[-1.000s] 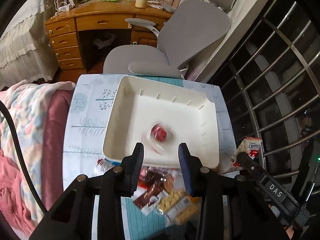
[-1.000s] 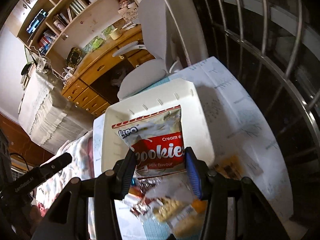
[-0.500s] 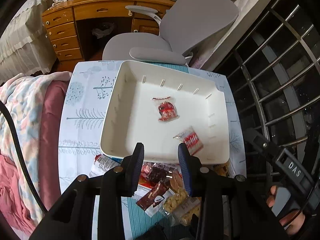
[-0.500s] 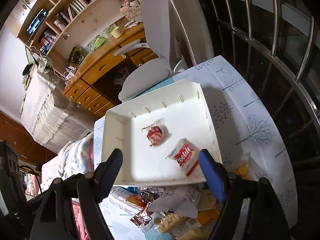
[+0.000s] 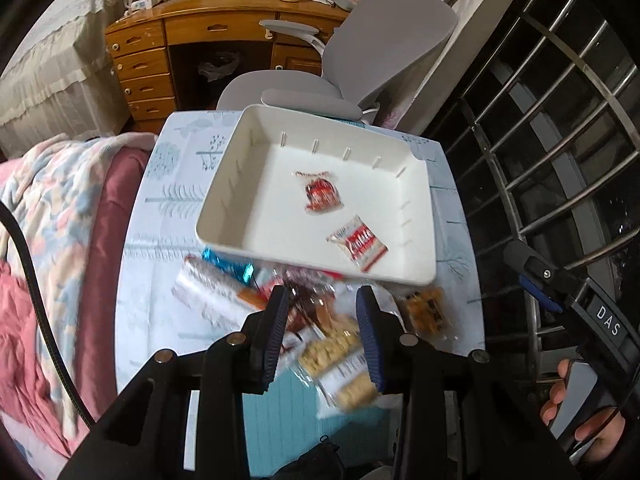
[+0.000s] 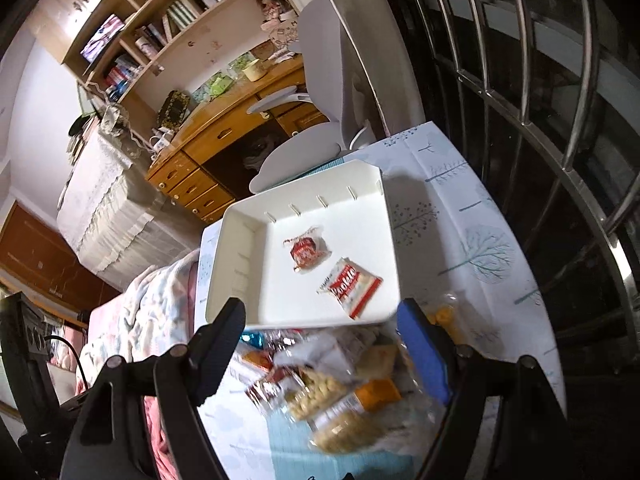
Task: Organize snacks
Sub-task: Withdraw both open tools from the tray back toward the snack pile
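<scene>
- Two small red-and-white snack packets (image 5: 322,197) (image 5: 357,243) lie in the shallow white plastic tray (image 5: 224,216) at the counter's (image 5: 160,308) far end.
- A pile of mixed snack packets (image 6: 332,384) waits unsorted just near of the tray.
- Left claw (image 5: 322,330) narrow and empty above the pile; right claw (image 6: 320,344) wide, holding nothing.

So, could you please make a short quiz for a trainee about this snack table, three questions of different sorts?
1. How many packets lie in the white tray?
2. True or false: the right gripper holds a packet.
3. Where is the pile of snacks? A) inside the tray B) on the table in front of the tray C) on the chair

Key:
1. Two: the red packet and the cookie packet.
2. False; its jaws are open and empty.
3. B
</scene>
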The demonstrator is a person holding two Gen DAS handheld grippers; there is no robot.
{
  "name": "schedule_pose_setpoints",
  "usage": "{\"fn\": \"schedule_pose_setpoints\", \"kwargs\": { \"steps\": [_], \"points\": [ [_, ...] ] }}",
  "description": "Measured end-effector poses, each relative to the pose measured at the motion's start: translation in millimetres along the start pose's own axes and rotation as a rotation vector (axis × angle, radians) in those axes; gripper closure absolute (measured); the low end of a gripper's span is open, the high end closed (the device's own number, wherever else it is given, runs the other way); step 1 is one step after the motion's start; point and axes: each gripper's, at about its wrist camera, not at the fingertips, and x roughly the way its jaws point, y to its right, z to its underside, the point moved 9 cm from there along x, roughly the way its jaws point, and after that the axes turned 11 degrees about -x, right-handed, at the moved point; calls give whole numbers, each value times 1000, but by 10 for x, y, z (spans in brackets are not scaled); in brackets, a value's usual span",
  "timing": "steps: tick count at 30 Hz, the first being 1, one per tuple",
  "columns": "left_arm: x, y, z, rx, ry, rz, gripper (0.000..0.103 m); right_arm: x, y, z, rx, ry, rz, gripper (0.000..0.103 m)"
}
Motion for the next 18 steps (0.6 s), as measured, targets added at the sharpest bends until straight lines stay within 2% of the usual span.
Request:
{"fn": "schedule_pose_setpoints", "kwargs": {
  "steps": [7, 13, 15, 18],
  "points": [
    [-174, 72, 539, -60, 17, 24, 69, -279, 142, 329, -50, 2, -13, 24],
    [-245, 117, 919, -47, 7, 22, 68, -417, 271, 624, -76, 9, -6, 24],
    [-256, 133, 1032, -37, 0, 22, 67, -444, 330, 735, -86, 11, -1, 24],
    [-258, 156, 1162, -19, -11, 22, 59, -461, 406, 859, -101, 14, 9, 24]
  ]
}}
